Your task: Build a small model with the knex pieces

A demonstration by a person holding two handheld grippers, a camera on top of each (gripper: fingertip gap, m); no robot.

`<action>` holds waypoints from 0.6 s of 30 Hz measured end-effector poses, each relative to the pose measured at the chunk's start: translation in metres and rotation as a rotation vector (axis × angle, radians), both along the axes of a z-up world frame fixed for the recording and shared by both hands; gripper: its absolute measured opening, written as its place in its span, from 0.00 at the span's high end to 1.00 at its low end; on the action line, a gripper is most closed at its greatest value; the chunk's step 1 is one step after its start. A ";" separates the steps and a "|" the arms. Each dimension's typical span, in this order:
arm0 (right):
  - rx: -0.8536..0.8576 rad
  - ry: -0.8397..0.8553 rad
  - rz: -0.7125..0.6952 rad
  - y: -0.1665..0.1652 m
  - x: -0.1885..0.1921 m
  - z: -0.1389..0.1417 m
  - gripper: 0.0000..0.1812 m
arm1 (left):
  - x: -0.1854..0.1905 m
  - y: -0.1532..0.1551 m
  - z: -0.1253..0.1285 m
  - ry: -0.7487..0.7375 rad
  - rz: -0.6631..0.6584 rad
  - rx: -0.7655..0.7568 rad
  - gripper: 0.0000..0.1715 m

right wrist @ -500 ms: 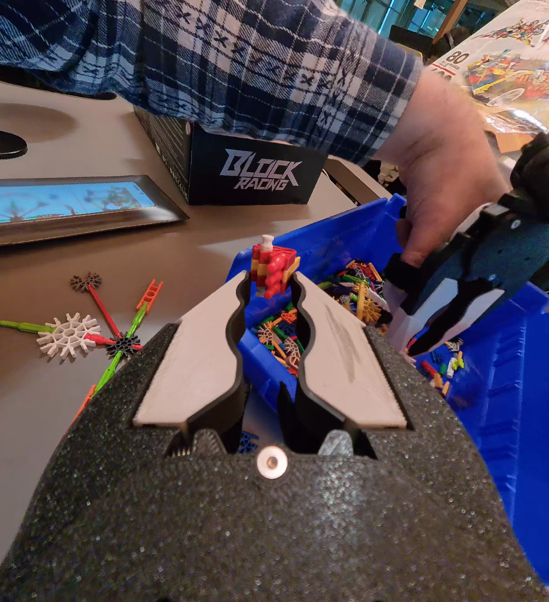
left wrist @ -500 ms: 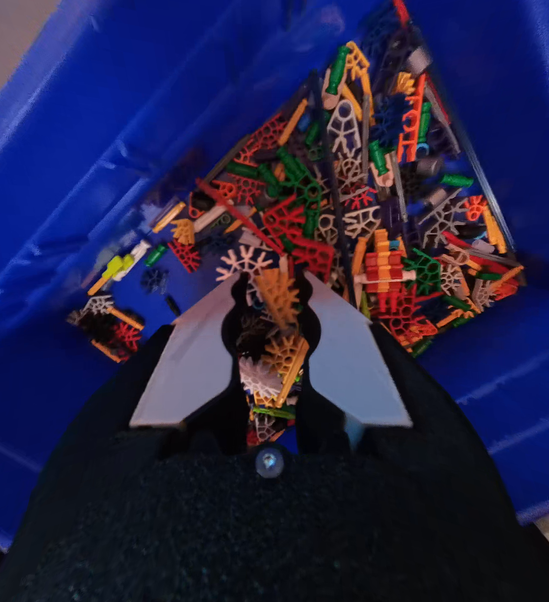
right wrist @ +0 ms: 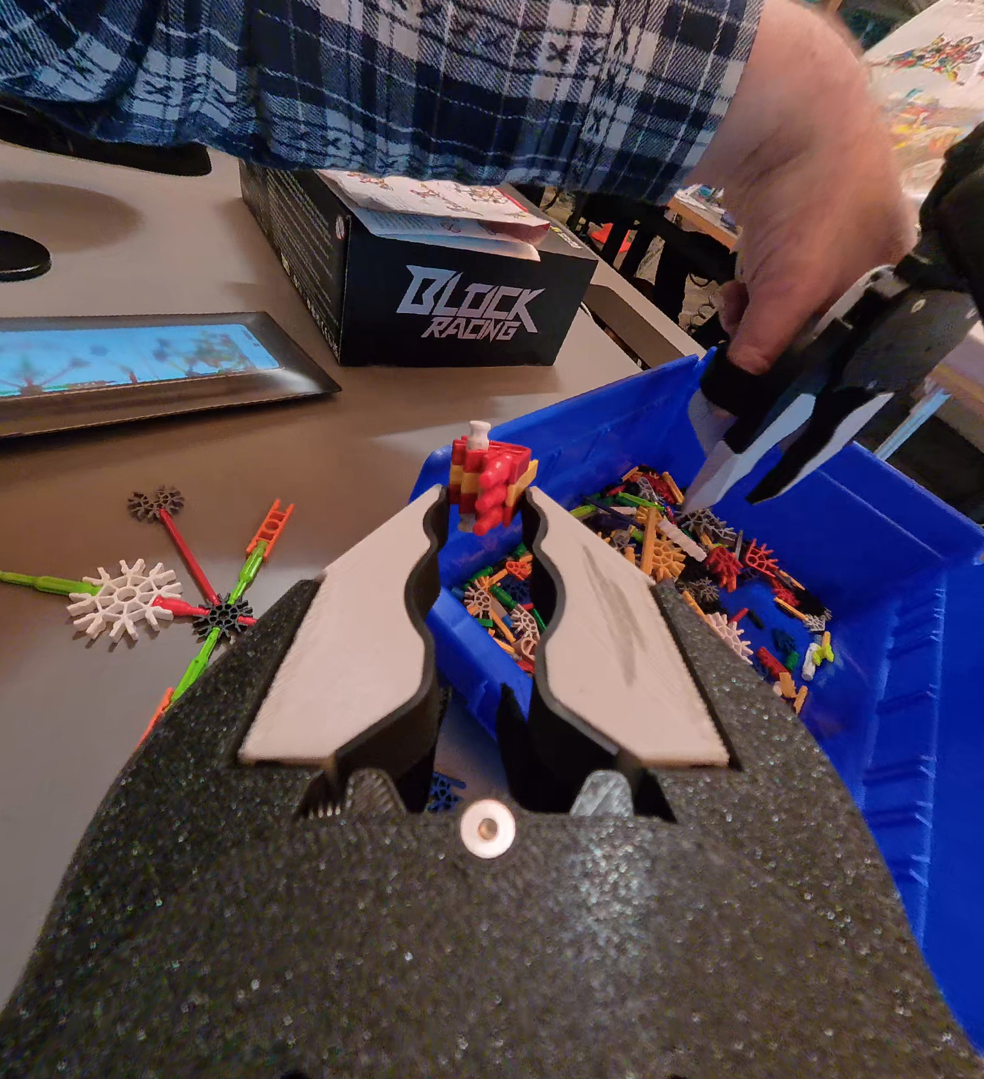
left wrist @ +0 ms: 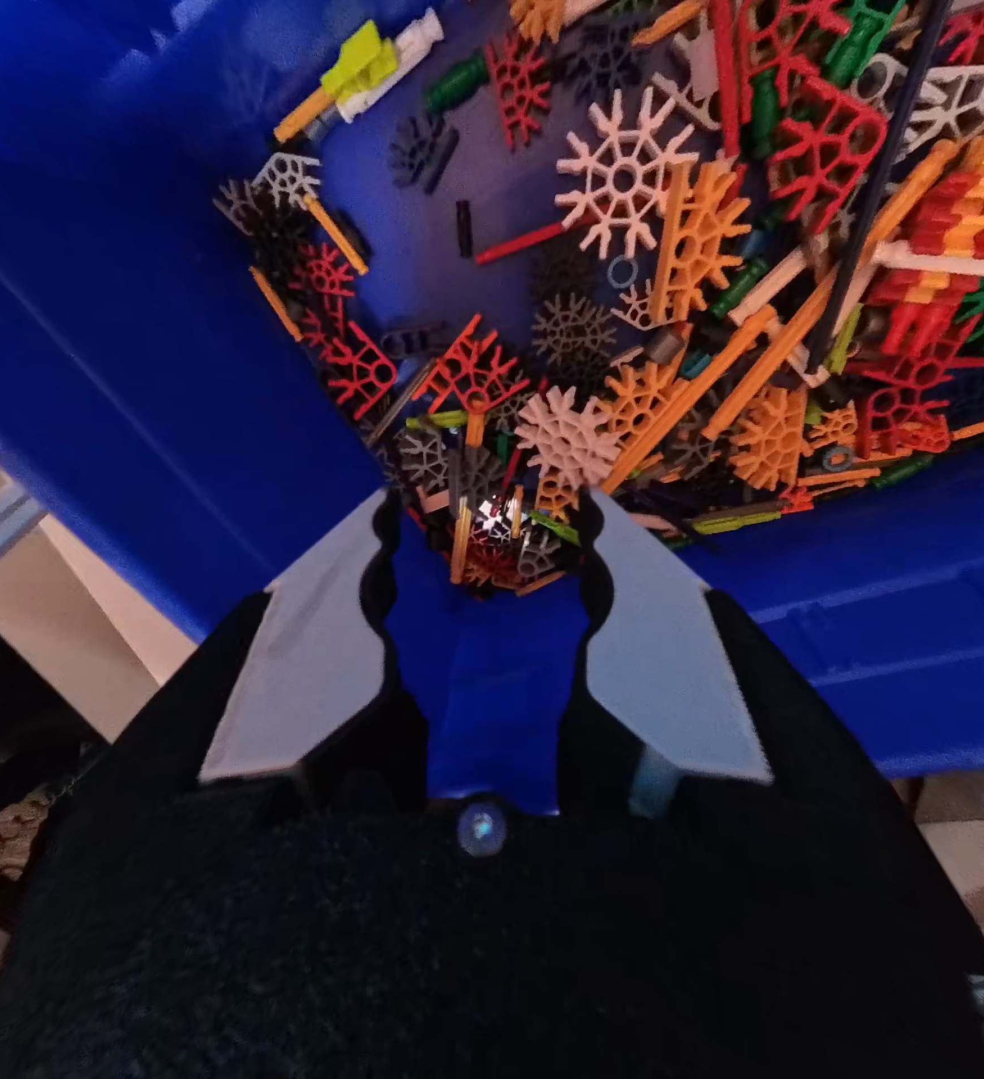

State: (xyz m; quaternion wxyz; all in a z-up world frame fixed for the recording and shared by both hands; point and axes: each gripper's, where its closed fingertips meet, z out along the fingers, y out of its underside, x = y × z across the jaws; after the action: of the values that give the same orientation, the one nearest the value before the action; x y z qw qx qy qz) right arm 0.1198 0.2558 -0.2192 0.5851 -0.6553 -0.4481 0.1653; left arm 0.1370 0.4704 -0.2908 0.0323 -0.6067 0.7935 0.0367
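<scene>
My left gripper (left wrist: pixel 486 502) is open and empty, inside a blue bin (left wrist: pixel 127 350), its tips just above a pile of plastic construction pieces (left wrist: pixel 653 350). A white snowflake connector (left wrist: pixel 565 438) and dark and orange pieces lie right ahead of the tips. My right gripper (right wrist: pixel 486 493) is shut on a small red and yellow block piece (right wrist: pixel 489 479) with a white peg on top, held above the bin's near rim (right wrist: pixel 460 630). In the right wrist view a hand (right wrist: pixel 799 204) holds the left gripper (right wrist: pixel 723 502) over the bin's far side.
On the brown table left of the bin lies a star of red and green rods (right wrist: pixel 221 613) with a white snowflake connector (right wrist: pixel 124 598). Behind stand a black box (right wrist: pixel 448 303) and a flat screen (right wrist: pixel 116 362). A plaid sleeve (right wrist: pixel 419 76) spans the top.
My left gripper has dropped closer to the pile and its jaws have opened wider. My right gripper still holds the red and yellow piece, almost in the same place.
</scene>
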 end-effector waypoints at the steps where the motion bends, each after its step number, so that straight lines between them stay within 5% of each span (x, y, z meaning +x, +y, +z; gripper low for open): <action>1: 0.000 -0.001 0.000 0.000 0.000 0.000 0.87 | 0.000 -0.003 -0.003 0.007 -0.002 -0.015 0.64; 6: -0.002 -0.002 0.004 0.000 -0.001 -0.001 0.87 | 0.000 -0.018 -0.022 0.080 -0.018 -0.078 0.64; 9: -0.003 -0.001 0.005 0.000 -0.001 -0.001 0.87 | 0.012 -0.034 -0.026 0.062 -0.052 -0.134 0.74; 14: -0.004 -0.003 0.010 -0.001 -0.002 -0.001 0.87 | 0.050 -0.066 -0.024 -0.078 -0.179 -0.197 0.91; 18: -0.004 0.000 0.011 -0.001 -0.002 -0.001 0.87 | 0.064 -0.060 -0.005 -0.165 -0.182 -0.163 0.88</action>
State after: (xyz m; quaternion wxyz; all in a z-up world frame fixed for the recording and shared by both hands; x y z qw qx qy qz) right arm 0.1175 0.2548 -0.2197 0.5829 -0.6541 -0.4513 0.1696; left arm 0.2009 0.4099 -0.2963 0.0512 -0.5338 0.8401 -0.0811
